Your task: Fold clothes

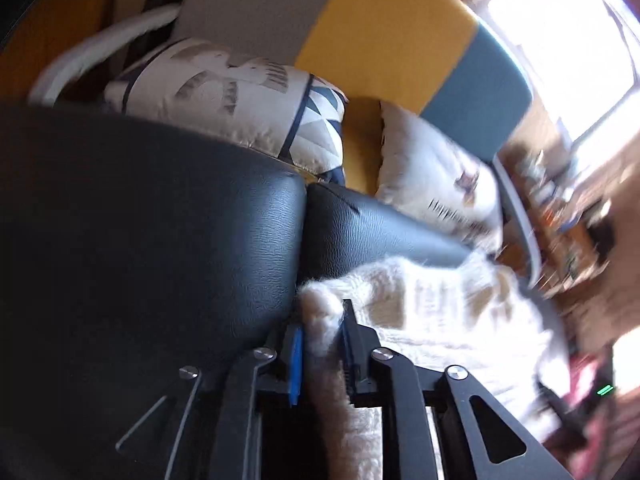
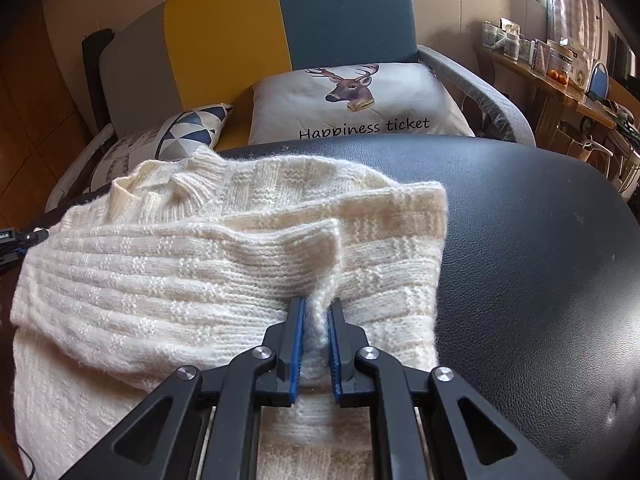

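Both grippers are clenched on the cream knit sweater [image 2: 224, 264], lying across the black leather seat cushion [image 2: 540, 240]. The right gripper [image 2: 316, 332] pinches a cuff at the near edge; the left gripper [image 1: 322, 340] grips a fuzzy corner, likely for a fold.

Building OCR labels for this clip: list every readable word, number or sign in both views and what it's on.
"Happiness ticket": on the deer cushion, below the deer head.
Grey lettering on the patterned cushion: blurred and cut off, unreadable.
White tag at the left edge of the right wrist view: too small to read.
Boxes and jars on the shelf: print too small to read.
Sweater and black seat: no text.
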The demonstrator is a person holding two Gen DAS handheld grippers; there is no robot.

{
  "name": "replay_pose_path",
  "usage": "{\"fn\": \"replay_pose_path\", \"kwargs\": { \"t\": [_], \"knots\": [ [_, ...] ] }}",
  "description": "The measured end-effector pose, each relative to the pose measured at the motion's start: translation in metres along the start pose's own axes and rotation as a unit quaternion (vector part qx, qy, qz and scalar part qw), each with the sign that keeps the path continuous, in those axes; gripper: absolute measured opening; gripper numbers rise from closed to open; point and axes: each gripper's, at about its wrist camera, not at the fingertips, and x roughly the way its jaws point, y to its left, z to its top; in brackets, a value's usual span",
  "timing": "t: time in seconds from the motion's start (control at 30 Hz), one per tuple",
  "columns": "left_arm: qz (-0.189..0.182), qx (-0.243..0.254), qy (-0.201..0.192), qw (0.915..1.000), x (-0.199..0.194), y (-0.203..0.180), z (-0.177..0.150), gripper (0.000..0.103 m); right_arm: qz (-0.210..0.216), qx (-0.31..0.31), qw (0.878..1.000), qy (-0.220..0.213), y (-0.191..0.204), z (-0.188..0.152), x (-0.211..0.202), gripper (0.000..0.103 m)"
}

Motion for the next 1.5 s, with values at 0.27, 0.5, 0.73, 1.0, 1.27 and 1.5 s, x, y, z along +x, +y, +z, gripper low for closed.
{"fn": "replay_pose_path", "kwargs": {
  "t": [0.27,0.5,0.73,1.0,1.27,1.5],
  "knots": [
    [-0.071,0.001,0.042,0.9965,-0.037,0.02,-0.036,0.031,-0.002,0.005,1.0,0.004,0.001,0.005,-0.001,0.011],
    [-0.125,0.01,0.068,0.9897,-0.026,-0.002,-0.059,0.046,-0.03,0.018,0.998,-0.047,0.002,0.023,-0.044,0.016],
    [-0.049,0.089,0.045,0.9938,-0.029,-0.036,-0.073,0.012,0.062,-0.094,0.993,-0.039,0.075,0.041,-0.062,0.021],
    [0.078,0.169,0.031,0.9821,-0.021,-0.048,-0.092,0.013,0.036,-0.095,0.994,0.047,0.084,0.009,0.002,0.019],
    [0.068,0.119,0.012,0.9905,-0.039,-0.051,-0.093,0.022,0.048,-0.054,0.997,0.035,0.075,0.009,-0.004,0.019],
    [-0.002,0.043,-0.027,0.9987,-0.1,-0.027,-0.144,0.041,0.142,0.096,0.985,-0.01,0.012,-0.018,-0.069,0.022]
  ]
}}
